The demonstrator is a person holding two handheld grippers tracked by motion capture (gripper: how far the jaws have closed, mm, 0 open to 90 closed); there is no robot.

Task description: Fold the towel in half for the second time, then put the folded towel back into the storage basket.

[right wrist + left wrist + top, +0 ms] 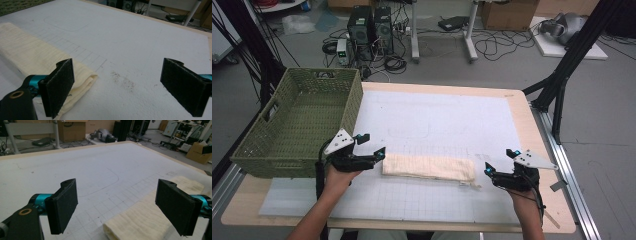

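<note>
A cream cloth (428, 167), folded into a long strip, lies flat on the white gridded mat (437, 115) near the table's front. My left gripper (373, 145) hovers at the strip's left end, open, with nothing pinched. In the left gripper view the cloth's (142, 217) end lies below and between the spread jaws of that gripper (118, 202). My right gripper (500, 161) stands open just beyond the strip's right end. In the right gripper view the cloth's (27, 55) folded corner lies by the left pad (60, 87), and bare mat lies under the right gripper (122, 87).
A green woven basket (352, 100) stands at the table's left edge, close behind my left hand. The wooden table (537, 130) borders the mat on the right. Black stand legs, cables and computer boxes sit on the floor beyond.
</note>
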